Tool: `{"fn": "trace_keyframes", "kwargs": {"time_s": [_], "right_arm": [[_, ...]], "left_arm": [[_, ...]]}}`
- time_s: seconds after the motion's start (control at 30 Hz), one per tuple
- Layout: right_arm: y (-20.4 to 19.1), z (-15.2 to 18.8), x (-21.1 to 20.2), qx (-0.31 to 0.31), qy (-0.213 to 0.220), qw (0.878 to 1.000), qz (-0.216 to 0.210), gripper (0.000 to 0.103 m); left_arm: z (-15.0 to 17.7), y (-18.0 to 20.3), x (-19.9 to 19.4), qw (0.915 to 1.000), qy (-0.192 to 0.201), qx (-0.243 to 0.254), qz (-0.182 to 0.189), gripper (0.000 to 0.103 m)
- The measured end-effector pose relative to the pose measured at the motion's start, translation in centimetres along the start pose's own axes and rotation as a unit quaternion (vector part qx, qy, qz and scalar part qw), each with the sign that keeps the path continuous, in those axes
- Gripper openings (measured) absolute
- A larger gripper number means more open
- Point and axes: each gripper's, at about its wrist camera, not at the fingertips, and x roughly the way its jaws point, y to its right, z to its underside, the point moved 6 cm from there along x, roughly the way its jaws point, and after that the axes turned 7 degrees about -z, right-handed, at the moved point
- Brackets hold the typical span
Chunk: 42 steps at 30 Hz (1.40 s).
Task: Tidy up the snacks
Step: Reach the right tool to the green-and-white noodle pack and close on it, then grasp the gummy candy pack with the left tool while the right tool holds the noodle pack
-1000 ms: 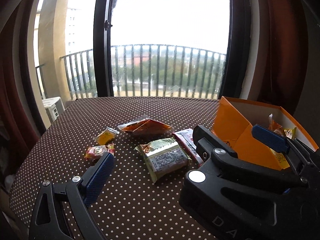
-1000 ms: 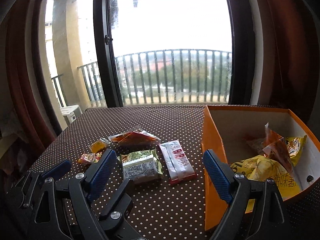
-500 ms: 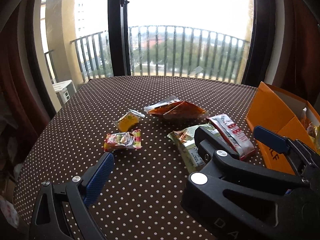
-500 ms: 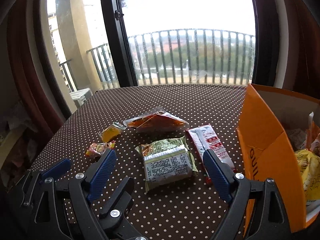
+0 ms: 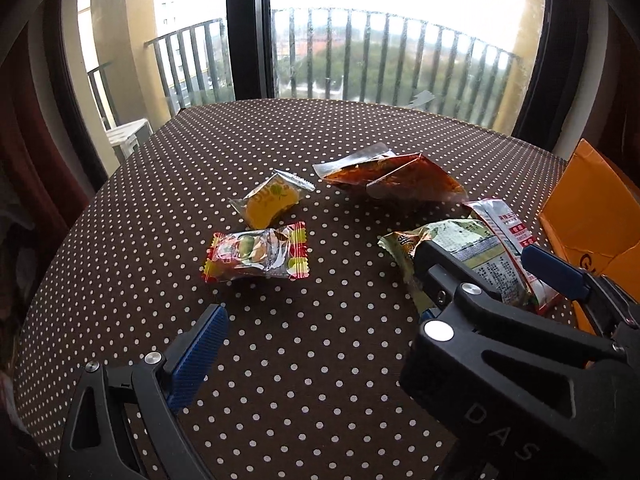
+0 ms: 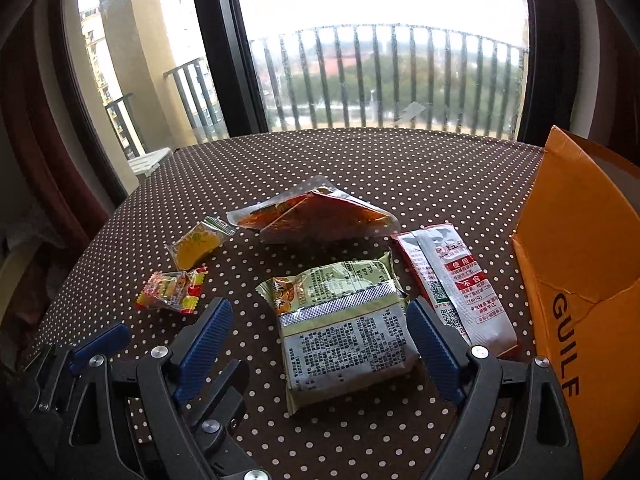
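Desk [image 6: 400, 160]: round top, brown cloth with white polka dots, set against a balcony window [image 6: 380, 60].

Orange cardboard box [image 6: 580, 280]: stands at the right edge of the desk, lettering "GUILF" on the near wall; interior not visible.

Right tool [image 6: 320, 344]: released, jaws spread wide, low over the desk. The green snack packet [image 6: 344, 328] lies between the blue pads [image 6: 204, 344], back side up, touching neither as far as I can tell.

Left tool [image 5: 360, 316]: released, gripping nothing. Only its left pad is clearly seen; the right tool's body blocks the other side in the left wrist view.

Red-and-white snack packet [image 6: 452, 288]: flat, just beside the green one, between it and the box.

Red chili packet [image 6: 316, 216]: farther back, centre of the desk.

Yellow jelly pack [image 5: 272, 200] and small red-yellow candy wrapper [image 5: 256, 252]: left of the others, close together, whether touching I cannot tell.
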Motion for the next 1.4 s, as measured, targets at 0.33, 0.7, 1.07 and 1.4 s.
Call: {"fn": "trace_keyframes", "kwargs": {"time_s": [0.33,0.7,1.07,1.4], "right_arm": [[1.2,0.8,2.0,-0.003,-0.031,0.999,0.028,0.091],[1.5,0.9,2.7,-0.01,-0.057,0.998,0.02,0.087],[-0.3,-0.8,1.2,0.001,-0.037,0.999,-0.02,0.081],[-0.7,-2.7,1.1,0.011,-0.019,1.0,-0.018,0.08]], "left_arm": [[0.5,0.3,2.6,0.9994,-0.029,0.004,-0.019,0.097],[0.7,-0.1,2.1,0.9985,-0.01,0.018,-0.051,0.097],[-2.2,-1.6,1.9,0.9981,0.013,0.03,-0.052,0.097],[-4.4,-1.9,4.2,0.9993,0.002,0.006,-0.037,0.097]]}}
